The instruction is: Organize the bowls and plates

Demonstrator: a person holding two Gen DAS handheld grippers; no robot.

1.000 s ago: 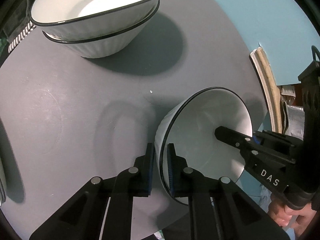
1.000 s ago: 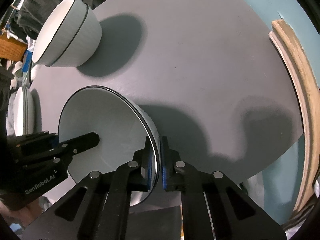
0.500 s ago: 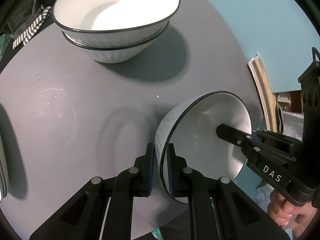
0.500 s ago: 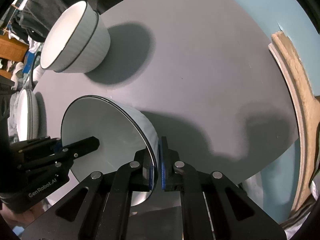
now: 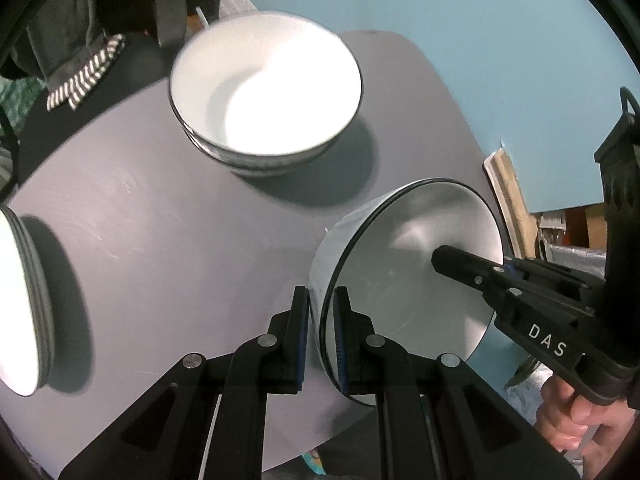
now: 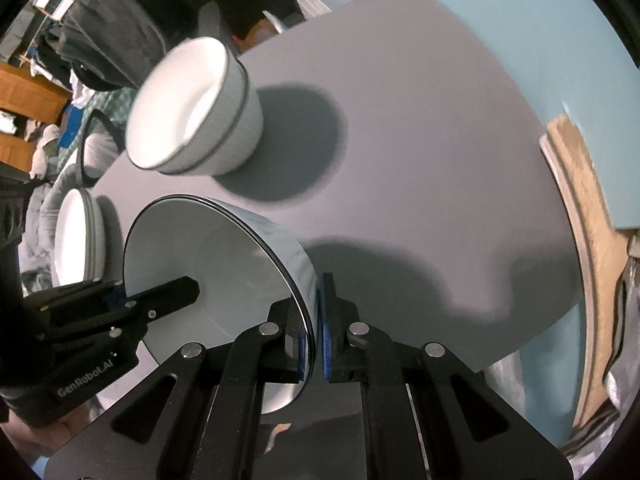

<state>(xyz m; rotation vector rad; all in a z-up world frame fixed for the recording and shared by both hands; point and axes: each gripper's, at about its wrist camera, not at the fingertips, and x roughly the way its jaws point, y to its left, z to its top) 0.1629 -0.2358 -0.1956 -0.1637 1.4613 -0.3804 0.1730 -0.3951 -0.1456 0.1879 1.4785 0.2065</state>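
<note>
I hold one white bowl with a black rim point(image 5: 416, 256) between both grippers, lifted above the grey table. My left gripper point(image 5: 322, 336) is shut on its near rim. My right gripper point(image 6: 312, 340) is shut on the opposite rim of the same bowl point(image 6: 208, 264); it also shows in the left wrist view point(image 5: 472, 272). A stack of two matching bowls point(image 5: 272, 92) stands at the far side of the table, also in the right wrist view point(image 6: 192, 112). A stack of white plates point(image 5: 20, 300) lies at the table's left edge, seen too in the right wrist view point(image 6: 76, 232).
The round grey table point(image 6: 420, 140) stands against a light blue wall point(image 5: 460, 20). A wooden frame point(image 6: 588, 248) leans at the right. Dark clothing and a striped cloth point(image 5: 84, 72) lie beyond the far edge. Bare tabletop spreads right of the bowl stack.
Both grippers have lifted the held bowl higher above the table. More of the table, the plate stack and the far clutter have come into view.
</note>
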